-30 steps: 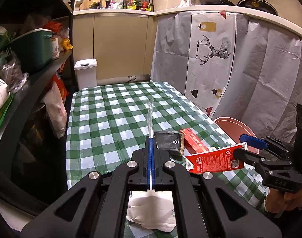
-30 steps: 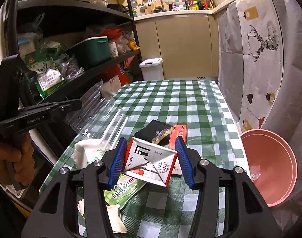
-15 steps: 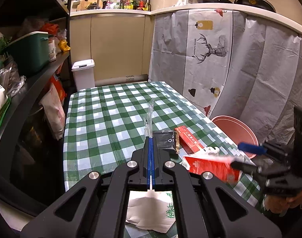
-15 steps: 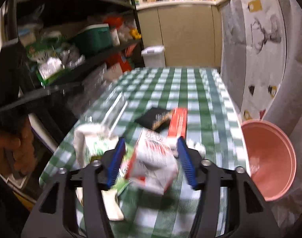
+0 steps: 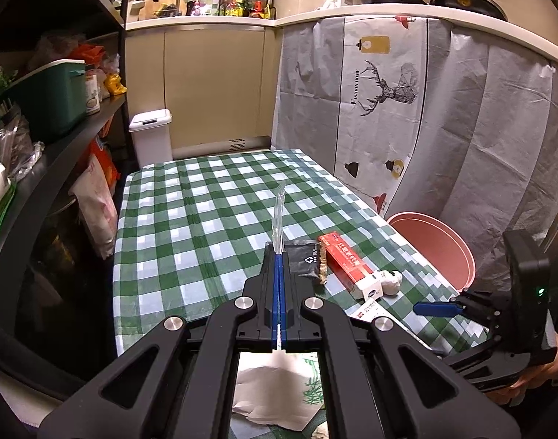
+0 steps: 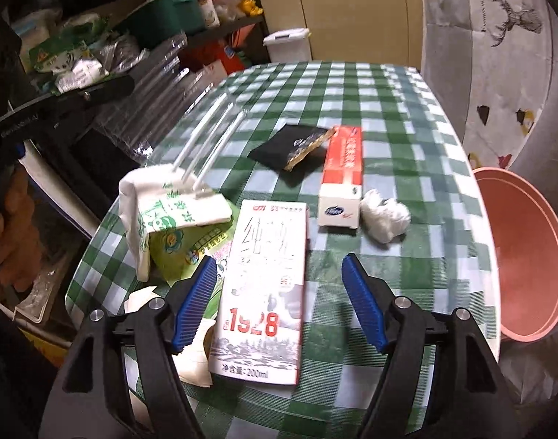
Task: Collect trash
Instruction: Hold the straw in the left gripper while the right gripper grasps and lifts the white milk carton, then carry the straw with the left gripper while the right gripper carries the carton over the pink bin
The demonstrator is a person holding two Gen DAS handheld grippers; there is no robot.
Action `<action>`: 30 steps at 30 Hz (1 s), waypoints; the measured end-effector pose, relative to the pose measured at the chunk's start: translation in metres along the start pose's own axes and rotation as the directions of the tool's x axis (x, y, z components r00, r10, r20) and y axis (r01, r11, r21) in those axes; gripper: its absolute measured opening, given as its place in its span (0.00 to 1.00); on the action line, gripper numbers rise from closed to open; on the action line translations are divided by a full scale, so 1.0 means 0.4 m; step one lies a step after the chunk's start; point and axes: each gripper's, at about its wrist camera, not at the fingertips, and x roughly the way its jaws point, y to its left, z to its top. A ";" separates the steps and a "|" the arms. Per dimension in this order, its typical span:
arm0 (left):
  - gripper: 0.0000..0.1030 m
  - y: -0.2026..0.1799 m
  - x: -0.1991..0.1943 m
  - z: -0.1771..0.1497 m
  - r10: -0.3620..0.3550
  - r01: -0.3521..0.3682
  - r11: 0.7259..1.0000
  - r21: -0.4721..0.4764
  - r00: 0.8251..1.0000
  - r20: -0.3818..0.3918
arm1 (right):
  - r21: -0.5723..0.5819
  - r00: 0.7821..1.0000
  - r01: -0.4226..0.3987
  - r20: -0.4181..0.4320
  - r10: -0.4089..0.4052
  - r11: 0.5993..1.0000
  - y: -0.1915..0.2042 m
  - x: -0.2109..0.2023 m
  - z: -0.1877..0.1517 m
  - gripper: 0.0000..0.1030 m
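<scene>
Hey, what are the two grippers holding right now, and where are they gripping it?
The left gripper pinches a clear plastic bag by its edge. The right gripper holds nothing; its jaws are opening around the milk carton, lying on the table.

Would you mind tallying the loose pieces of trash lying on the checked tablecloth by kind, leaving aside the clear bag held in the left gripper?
Cartons and boxes: 2, the milk carton and the red-and-white box.
Wrappers and packets: 2, the black packet and the green-printed wrapper.
Crumpled tissue: 1.
Total: 5.
</scene>
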 end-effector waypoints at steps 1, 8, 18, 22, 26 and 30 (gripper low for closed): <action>0.00 0.002 -0.001 -0.001 0.002 -0.002 1.000 -0.001 1.000 -0.001 | -0.004 1.000 -0.001 -0.013 0.001 1.000 0.005 0.008 0.000 0.68; 0.00 0.017 -0.002 -0.009 0.010 -0.010 1.000 -0.007 1.000 -0.005 | -0.038 0.998 0.032 -0.058 -0.034 0.999 0.025 0.044 -0.007 0.48; 0.00 0.013 -0.007 -0.004 0.006 -0.006 1.000 -0.015 1.000 0.005 | -0.049 0.994 0.067 0.094 -0.062 0.997 0.034 -0.049 0.028 0.47; 0.00 -0.002 -0.012 0.002 0.005 -0.005 1.000 -0.015 1.000 0.013 | -0.022 0.984 0.100 0.153 -0.096 0.995 0.015 -0.090 0.046 0.47; 0.00 -0.019 -0.017 0.010 -0.001 0.001 1.000 -0.011 1.000 0.022 | 0.005 0.968 0.141 0.211 -0.139 0.990 -0.007 -0.133 0.068 0.47; 0.00 -0.037 -0.018 0.018 -0.005 0.005 1.000 -0.007 1.000 0.025 | 0.010 0.953 0.173 0.252 -0.169 0.985 -0.016 -0.172 0.088 0.47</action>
